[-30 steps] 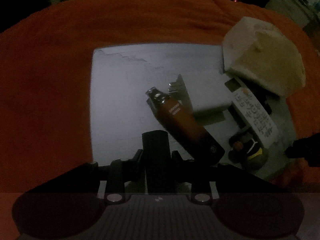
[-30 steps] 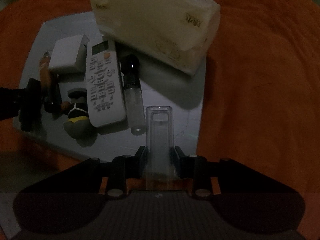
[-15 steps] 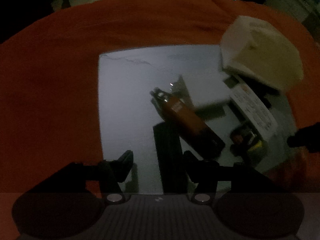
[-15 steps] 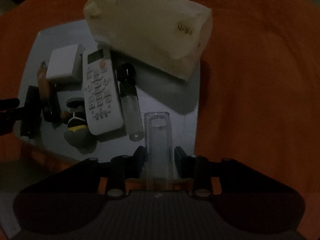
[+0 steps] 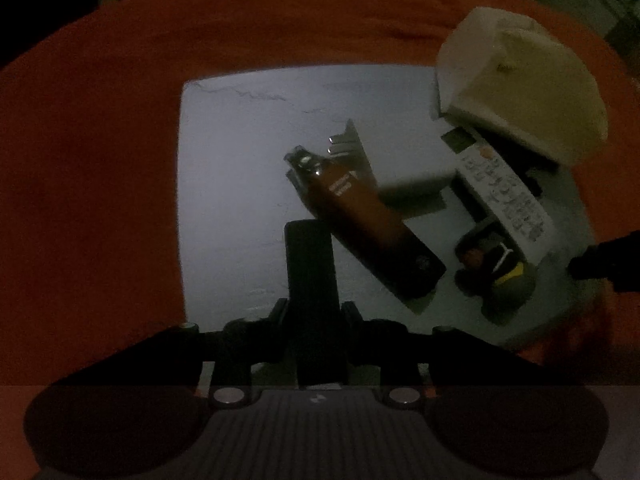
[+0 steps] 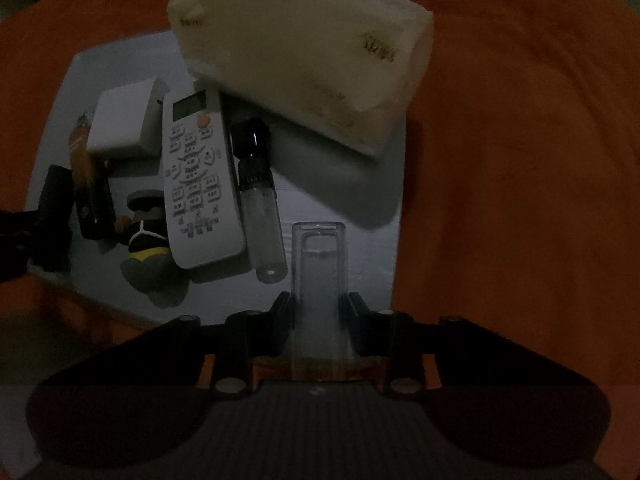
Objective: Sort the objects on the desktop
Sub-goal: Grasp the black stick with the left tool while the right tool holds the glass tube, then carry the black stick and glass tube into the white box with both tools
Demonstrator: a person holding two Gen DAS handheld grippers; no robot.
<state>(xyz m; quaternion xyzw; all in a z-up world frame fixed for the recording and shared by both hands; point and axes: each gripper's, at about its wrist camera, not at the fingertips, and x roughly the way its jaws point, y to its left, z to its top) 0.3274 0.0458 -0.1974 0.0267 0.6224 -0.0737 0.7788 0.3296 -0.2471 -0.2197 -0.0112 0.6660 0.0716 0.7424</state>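
In dim light, a pale board [image 5: 240,184] is lying on an orange cloth [image 5: 100,160]. The left gripper [image 5: 312,304] is closing its fingers on a black bar [image 5: 310,256]; half a second ago they stood wide, clear of it. The right gripper [image 6: 318,300] is closing on a clear case [image 6: 319,264], as before. The brown device [image 5: 368,220], remote [image 6: 196,176], figurine [image 6: 146,248], vial [image 6: 262,204] and tissue pack [image 6: 304,48] are lying unmoved
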